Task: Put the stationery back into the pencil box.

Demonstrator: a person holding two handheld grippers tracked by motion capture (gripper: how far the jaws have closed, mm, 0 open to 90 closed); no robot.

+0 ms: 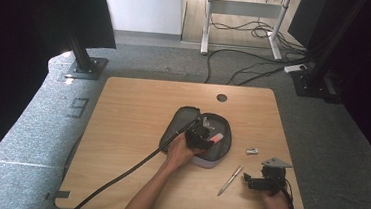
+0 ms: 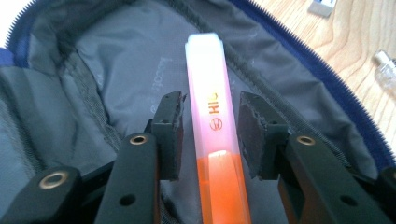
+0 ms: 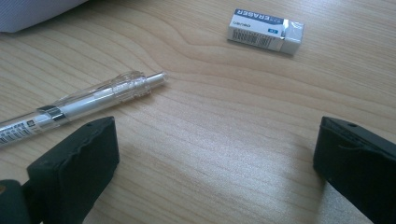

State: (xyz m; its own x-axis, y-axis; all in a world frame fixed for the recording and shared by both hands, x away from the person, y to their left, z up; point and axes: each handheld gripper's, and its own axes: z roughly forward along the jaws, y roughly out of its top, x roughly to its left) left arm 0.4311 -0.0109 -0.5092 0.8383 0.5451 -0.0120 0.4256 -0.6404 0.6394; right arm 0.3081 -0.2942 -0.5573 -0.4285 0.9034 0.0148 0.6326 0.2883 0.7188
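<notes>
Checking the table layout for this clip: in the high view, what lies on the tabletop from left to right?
Open pencil case with the left gripper and a pink-and-orange highlighter over it → pen → eraser → right gripper, its body farthest right.

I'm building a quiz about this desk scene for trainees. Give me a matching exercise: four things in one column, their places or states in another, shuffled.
1. highlighter
2. pen
3. eraser
4. right gripper

a. jaws wide apart above bare wood
b. inside the open pencil case, between the jaws of the left gripper
c. small white block in a printed sleeve, on the table
d. clear barrel, lying on the table

Pairs: 1-b, 2-d, 3-c, 4-a
</notes>
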